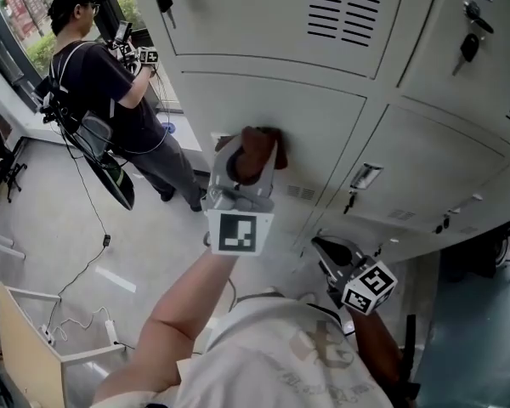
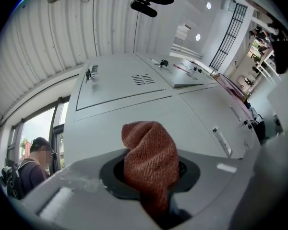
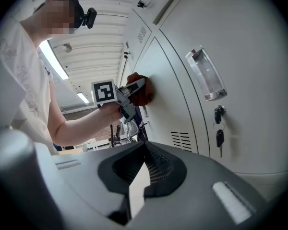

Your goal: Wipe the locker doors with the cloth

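Pinching cloth [image 1: 257, 147] | left tongs [image 1: 255, 161] | bunched lengthwise forward, touching locker door [image 1: 238, 100]

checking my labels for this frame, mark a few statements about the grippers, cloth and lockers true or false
1. The left gripper clamps a reddish-brown cloth. True.
2. The cloth touches a locker door. True.
3. The right gripper holds a spray bottle. False: its jaws are together with nothing between them.
4. No keys are in view. False: a key hangs below a lock on a door near the right gripper.
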A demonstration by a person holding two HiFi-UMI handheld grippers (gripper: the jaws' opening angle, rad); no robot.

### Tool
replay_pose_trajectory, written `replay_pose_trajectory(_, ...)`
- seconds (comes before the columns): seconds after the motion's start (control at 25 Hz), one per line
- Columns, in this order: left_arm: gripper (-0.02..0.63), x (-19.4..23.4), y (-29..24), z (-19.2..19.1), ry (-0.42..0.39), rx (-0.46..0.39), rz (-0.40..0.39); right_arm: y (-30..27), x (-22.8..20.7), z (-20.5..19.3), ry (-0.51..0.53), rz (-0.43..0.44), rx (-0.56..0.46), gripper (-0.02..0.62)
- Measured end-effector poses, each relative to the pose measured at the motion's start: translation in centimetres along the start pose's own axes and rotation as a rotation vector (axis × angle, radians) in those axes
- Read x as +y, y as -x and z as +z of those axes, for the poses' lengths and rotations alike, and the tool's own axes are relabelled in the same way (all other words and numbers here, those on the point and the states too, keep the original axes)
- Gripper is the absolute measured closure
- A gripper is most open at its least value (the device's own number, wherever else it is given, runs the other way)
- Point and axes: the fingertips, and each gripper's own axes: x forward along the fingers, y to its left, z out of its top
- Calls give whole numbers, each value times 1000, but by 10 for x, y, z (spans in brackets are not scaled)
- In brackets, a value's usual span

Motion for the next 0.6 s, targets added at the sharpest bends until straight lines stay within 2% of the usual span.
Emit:
replay_pose_trajectory(0.12,508,-18,-6,8,6,0,8,25,-9,2,6,4,-9,588)
replay_pose_trajectory(0.28,508,-102,-31,49,4,1,1,118,-46,4,10,5,-8,588)
replay_pose_trajectory(0.36,508,-105,-29,46,67,-20,-2,123,-41,2,9,-26,-5,588)
replay_pose_trajectory(0.4,508,-84,-21,31,134,-32,0,103,-29,-2,7,-48,-2,588)
replay_pose_trajectory(0.44,508,-48,-8,8,203,-33,11,68,-12,-5,9,-62,2,588)
replay_pose_trajectory(0.48,508,-4,6,-19,238,-18,29,25,4,-6,18,-60,5,588)
replay_pose_trajectory(0.52,508,38,18,-44,216,9,43,-15,16,-3,28,-45,7,588)
replay_pose_trajectory(0.56,508,70,27,-63,159,40,50,-45,24,1,36,-26,6,588)
replay_pose_trajectory(0.6,508,90,32,-75,110,64,56,-61,28,4,39,-13,6,588)
